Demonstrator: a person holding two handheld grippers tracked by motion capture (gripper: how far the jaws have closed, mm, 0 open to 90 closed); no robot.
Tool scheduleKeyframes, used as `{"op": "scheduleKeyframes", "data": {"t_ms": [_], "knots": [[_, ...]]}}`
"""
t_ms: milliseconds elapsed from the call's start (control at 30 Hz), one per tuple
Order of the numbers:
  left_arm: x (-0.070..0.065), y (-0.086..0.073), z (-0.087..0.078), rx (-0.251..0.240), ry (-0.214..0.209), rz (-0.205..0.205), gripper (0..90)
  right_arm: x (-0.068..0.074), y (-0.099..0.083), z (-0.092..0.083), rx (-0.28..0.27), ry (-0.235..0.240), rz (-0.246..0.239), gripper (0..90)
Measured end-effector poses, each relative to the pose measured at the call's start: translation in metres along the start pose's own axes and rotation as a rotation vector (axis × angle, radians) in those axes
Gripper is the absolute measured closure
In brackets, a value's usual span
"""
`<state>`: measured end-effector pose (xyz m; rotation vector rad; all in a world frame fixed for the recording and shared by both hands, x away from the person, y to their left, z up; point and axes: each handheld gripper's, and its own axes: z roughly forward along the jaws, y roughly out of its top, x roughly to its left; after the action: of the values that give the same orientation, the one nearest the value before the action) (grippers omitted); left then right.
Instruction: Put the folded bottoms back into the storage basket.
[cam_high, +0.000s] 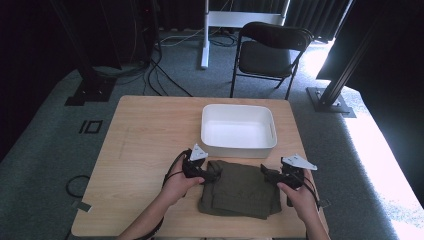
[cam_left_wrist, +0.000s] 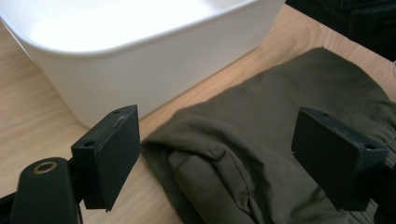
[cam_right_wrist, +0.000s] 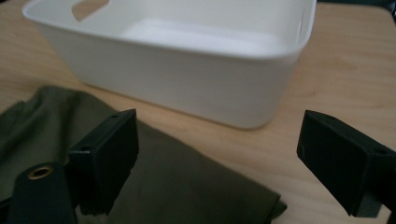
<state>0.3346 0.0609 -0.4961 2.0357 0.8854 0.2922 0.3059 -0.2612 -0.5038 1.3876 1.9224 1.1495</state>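
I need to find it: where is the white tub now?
In the high view the white tub sits mid-table, just beyond the folded green cloth.

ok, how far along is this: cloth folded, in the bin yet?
Done: the olive-green folded cloth lies in a neat stack on the wooden table. In hand: the left gripper and right gripper flank its ends, both open, nothing gripped. Left, presumably: lifting it into the empty white plastic bin just behind.
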Motion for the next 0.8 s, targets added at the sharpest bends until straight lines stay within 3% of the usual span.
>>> {"op": "scheduleKeyframes", "data": {"t_ms": [300, 433, 800], "knots": [[-0.009, -0.014, 0.006, 0.047, 0.008, -0.005, 17.1, 0.0, -0.029, 0.004, 0.063, -0.034, 0.022, 12.5], [-0.013, -0.021, 0.011, 0.081, 0.008, 0.006, 17.1, -0.002, -0.039, 0.004, 0.092, -0.03, 0.039, 12.5], [-0.016, -0.037, 0.023, 0.113, 0.031, -0.017, 17.1, -0.004, -0.052, 0.005, 0.135, -0.003, 0.088, 13.0]]}}
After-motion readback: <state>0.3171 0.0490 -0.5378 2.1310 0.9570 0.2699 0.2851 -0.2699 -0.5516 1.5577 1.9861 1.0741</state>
